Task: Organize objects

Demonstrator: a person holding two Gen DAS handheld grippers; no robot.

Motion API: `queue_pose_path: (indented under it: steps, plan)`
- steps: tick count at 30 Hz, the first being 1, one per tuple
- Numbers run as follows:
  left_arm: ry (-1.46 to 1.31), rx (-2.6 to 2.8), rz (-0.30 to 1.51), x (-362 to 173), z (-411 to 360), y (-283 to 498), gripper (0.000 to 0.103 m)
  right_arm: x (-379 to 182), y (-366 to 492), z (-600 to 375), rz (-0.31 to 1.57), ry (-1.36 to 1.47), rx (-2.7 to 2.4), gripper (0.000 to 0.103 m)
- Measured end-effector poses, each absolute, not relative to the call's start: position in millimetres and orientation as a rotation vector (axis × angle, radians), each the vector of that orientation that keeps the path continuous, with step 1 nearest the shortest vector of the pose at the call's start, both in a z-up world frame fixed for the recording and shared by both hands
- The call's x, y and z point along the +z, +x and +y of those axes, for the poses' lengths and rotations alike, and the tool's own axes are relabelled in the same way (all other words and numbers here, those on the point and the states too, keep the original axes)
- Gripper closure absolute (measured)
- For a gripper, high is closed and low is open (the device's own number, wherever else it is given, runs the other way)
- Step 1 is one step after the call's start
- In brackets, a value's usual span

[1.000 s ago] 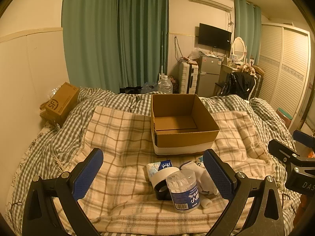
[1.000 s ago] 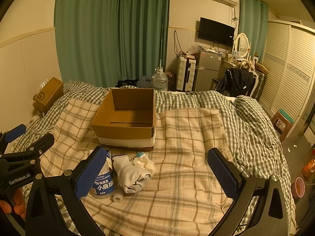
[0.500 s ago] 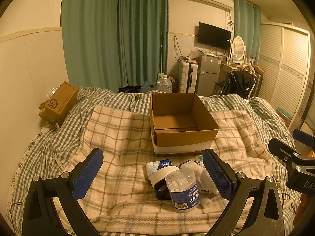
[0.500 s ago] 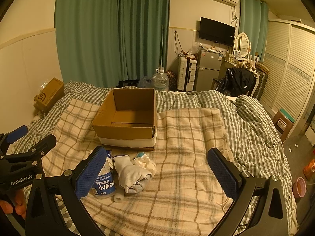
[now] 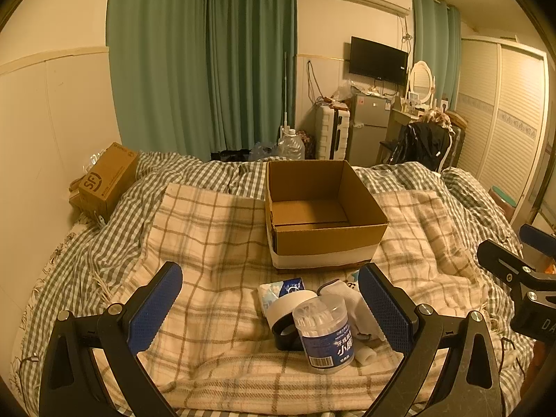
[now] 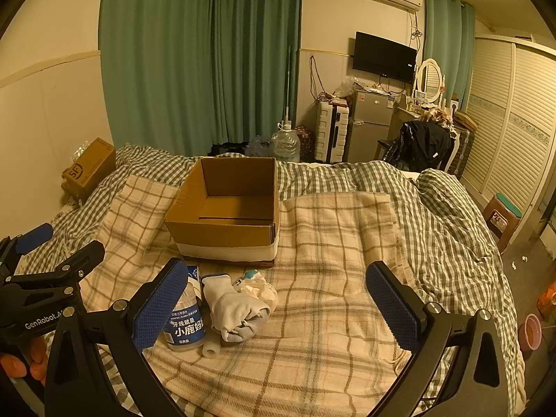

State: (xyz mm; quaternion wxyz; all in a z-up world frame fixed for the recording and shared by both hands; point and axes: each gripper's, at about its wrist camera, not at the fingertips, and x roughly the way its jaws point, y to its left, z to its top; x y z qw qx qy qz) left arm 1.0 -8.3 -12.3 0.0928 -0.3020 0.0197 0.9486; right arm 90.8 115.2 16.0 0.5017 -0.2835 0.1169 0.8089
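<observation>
Because the left tongs hang spread wide with nothing between the pads, the left-wrist view puts the first risk in the crowding: the floss jar stands upright on the soft plaid blanket, touching a roll of tape, with a tissue pack behind and a rolled white sock beside it. Closing on the jar could likely tip it or drag a neighbour along. The open cardboard box sits just beyond the pile and looks empty.

From the right-wrist view, the right tongs are likewise released and hold nothing. Their left pad hides part of the jar, so a grasp judged from here could miss. The sock and a crumpled white cloth are limp and may slip, and a small white tube could roll off the bedding.
</observation>
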Motion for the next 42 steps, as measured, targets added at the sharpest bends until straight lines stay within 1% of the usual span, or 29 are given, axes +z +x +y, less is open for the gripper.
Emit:
queue_pose_path:
  steps: [6, 11, 18, 22, 25, 27, 28, 29, 30, 31, 35, 38, 40, 42]
  plan:
    - [-0.93, 2.805, 0.073, -19, -5, -4, 0.0, 10, 93, 120, 0.292, -0.7, 1.944, 0.0]
    - [-1.04, 2.782, 0.077, -38, -2, -20, 0.0, -3, 95, 131, 0.33, -0.72, 1.923, 0.0]
    - [-1.242, 2.644, 0.124, -79, 16, -40, 0.001, -35, 95, 155, 0.408, -0.783, 1.901, 0.003]
    - [-1.381, 2.506, 0.149, -111, 33, -54, 0.007, -53, 98, 169, 0.465, -0.805, 1.892, 0.003]
    - [-1.446, 2.403, 0.134, -130, 46, -60, 0.007, -62, 100, 177, 0.498, -0.809, 1.886, 0.003]
    - [-1.455, 2.307, 0.191, -139, 54, -62, 0.009, -67, 102, 183, 0.516, -0.811, 1.88, 0.003]
    - [-1.444, 2.214, 0.248, -145, 59, -63, 0.013, -68, 102, 185, 0.524, -0.812, 1.878, 0.003]
    - [-1.459, 2.187, 0.254, -149, 62, -63, 0.021, -71, 103, 188, 0.534, -0.814, 1.875, 0.003]
    - [-1.473, 2.159, 0.261, -153, 66, -64, 0.025, -73, 102, 190, 0.544, -0.819, 1.872, 0.003]
    - [-1.48, 2.122, 0.251, -156, 68, -64, 0.035, -75, 101, 191, 0.551, -0.824, 1.869, 0.003]
    - [-1.467, 2.134, 0.222, -150, 61, -62, 0.036, -84, 97, 197, 0.57, -0.852, 1.867, 0.003]
    - [-1.404, 2.208, 0.155, -129, 41, -58, 0.037, -87, 91, 198, 0.571, -0.883, 1.876, 0.004]
    - [-1.35, 2.257, 0.108, -112, 25, -56, 0.037, -88, 88, 198, 0.571, -0.897, 1.885, 0.006]
    - [-1.324, 2.3, 0.117, -102, 15, -58, 0.036, -92, 81, 200, 0.576, -0.919, 1.897, 0.007]
